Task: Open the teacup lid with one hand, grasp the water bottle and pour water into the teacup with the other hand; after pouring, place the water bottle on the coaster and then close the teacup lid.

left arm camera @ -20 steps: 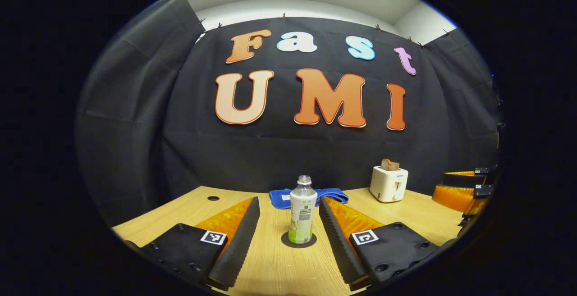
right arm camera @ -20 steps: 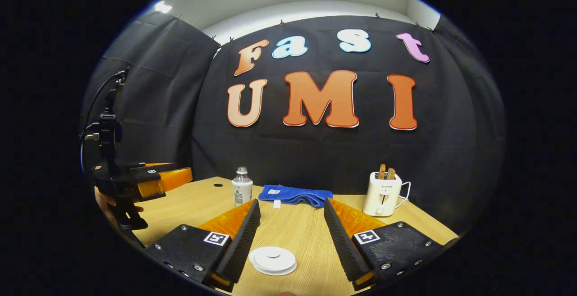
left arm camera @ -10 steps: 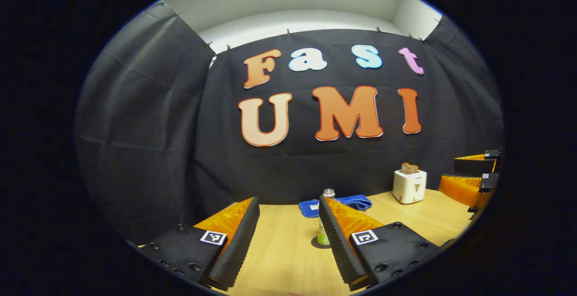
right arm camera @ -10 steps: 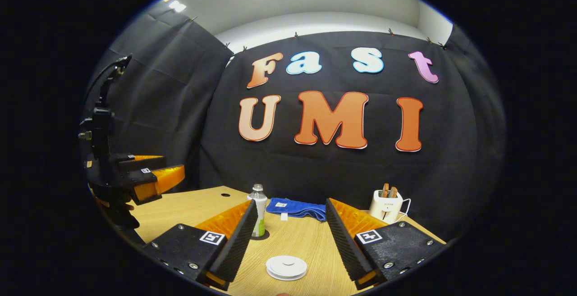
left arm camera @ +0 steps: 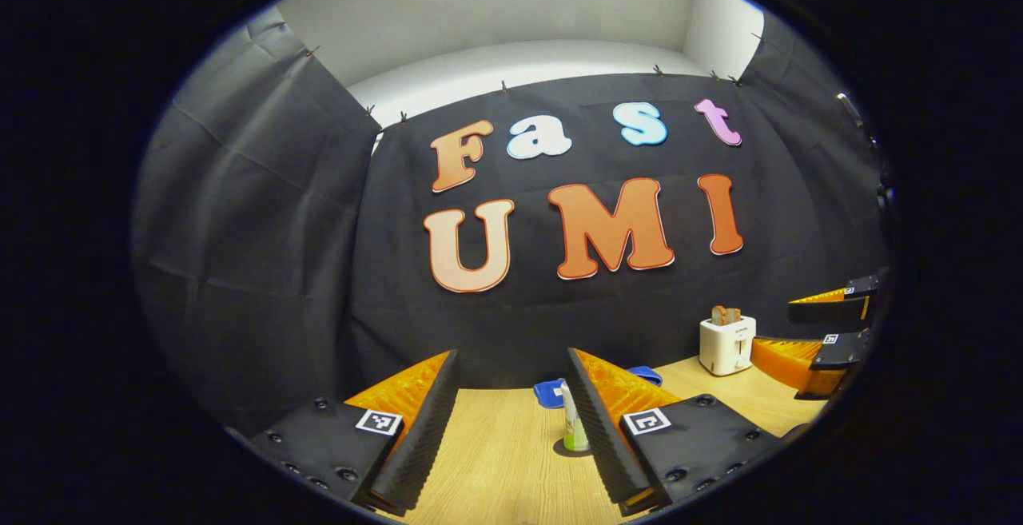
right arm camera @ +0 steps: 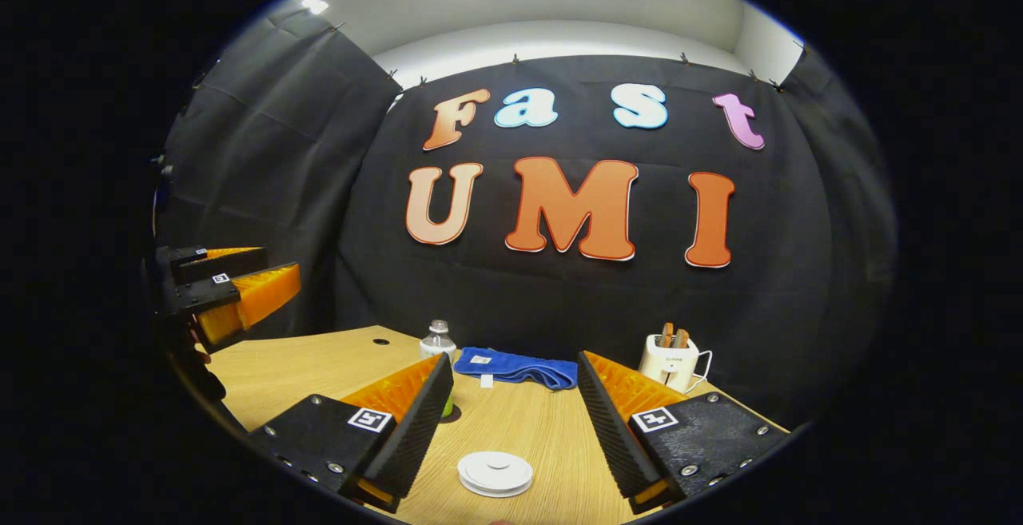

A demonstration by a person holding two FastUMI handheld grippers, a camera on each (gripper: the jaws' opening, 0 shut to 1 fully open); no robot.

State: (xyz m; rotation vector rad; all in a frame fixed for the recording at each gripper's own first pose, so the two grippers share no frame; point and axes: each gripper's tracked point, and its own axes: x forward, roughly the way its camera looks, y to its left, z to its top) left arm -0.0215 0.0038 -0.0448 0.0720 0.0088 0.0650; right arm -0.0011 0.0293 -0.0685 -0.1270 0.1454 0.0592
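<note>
One lid (right arm camera: pixel 495 473) lies flat on the table (right arm camera: pixel 320 361), near, between the right gripper's (right arm camera: pixel 511 421) wide-spread fingers, untouched; whether a teacup sits under it cannot be told. One bottle (right arm camera: pixel 437 343) stands upright farther left on a dark coaster (left arm camera: pixel 569 451), half hidden behind that gripper's left finger. In the left gripper view, the left gripper (left arm camera: pixel 511 417) is also wide open and empty, its right finger covering part of the bottle (left arm camera: pixel 571 421). Beyond lie one blue cloth (right arm camera: pixel 515 367) and, far right, one toaster (right arm camera: pixel 670 362).
</note>
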